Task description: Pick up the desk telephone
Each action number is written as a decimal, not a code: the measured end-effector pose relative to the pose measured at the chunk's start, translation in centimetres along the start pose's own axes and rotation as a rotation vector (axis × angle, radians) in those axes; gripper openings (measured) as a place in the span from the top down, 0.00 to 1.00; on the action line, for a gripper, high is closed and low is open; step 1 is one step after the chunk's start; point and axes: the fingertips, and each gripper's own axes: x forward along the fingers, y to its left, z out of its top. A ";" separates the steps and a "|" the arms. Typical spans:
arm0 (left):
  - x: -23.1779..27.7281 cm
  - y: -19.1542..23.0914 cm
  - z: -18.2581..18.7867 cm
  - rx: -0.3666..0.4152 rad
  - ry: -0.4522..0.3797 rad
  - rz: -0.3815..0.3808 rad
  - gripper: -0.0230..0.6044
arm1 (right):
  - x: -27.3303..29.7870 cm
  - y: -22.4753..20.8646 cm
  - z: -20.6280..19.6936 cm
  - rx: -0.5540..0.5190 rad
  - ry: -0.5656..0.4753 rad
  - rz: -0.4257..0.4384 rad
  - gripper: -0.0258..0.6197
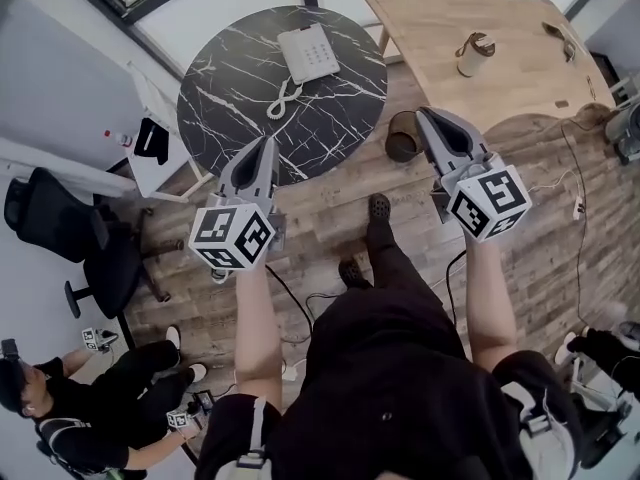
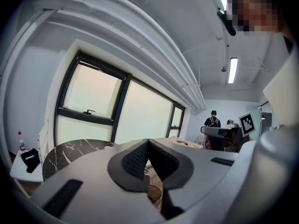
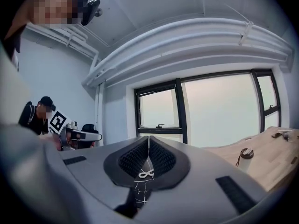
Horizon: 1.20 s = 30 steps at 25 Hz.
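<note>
Looking steeply down onto a wood-plank floor (image 1: 330, 203). Taking in a round black marble table (image 1: 225, 98) at upper centre. Picking out the desk telephone (image 1: 308, 53), white, lying flat on the far side of that top and trailing a coiled cord (image 1: 283, 98) toward the middle.

Holding both tools well apart from the phone. Showing the left gripper (image 1: 267, 143) pinched fully together with nothing between its pads, its tip lining up with the table's near rim in the head view. Carrying the right gripper (image 1: 424, 116) the same way, pads meeting and empty, off to the right of the marble top.

Passing a dark round bin (image 1: 404, 140) standing on the floor just beside the right gripper; failing to make out anything in its dark inside. Catching a pale wooden table (image 1: 440, 8) at upper right, bearing a lidded tumbler (image 1: 474, 54) that stands upright, contents hidden under the lid.

Seeing big dark-framed windows (image 2: 88, 94) beyond both tables and white pipes (image 3: 187, 36) running under the ceiling. Noting a black office chair (image 1: 60, 218) at left, a small white side table (image 1: 165, 173) just beside the marble one, and a person (image 1: 90, 408) sitting on the floor at lower left.
</note>
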 end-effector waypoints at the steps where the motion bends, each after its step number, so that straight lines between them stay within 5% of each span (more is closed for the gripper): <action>1: 0.4 0.4 0.1 0.000 0.001 0.007 0.94 | 0.7 -0.2 -0.1 0.002 0.001 0.008 0.91; 19: 14.2 4.9 5.3 0.033 -0.001 0.099 0.94 | 13.7 -11.4 3.0 0.032 -0.016 0.091 0.91; 30: 20.6 5.7 5.0 0.018 0.004 0.168 0.94 | 18.9 -17.6 2.4 0.036 0.022 0.159 0.91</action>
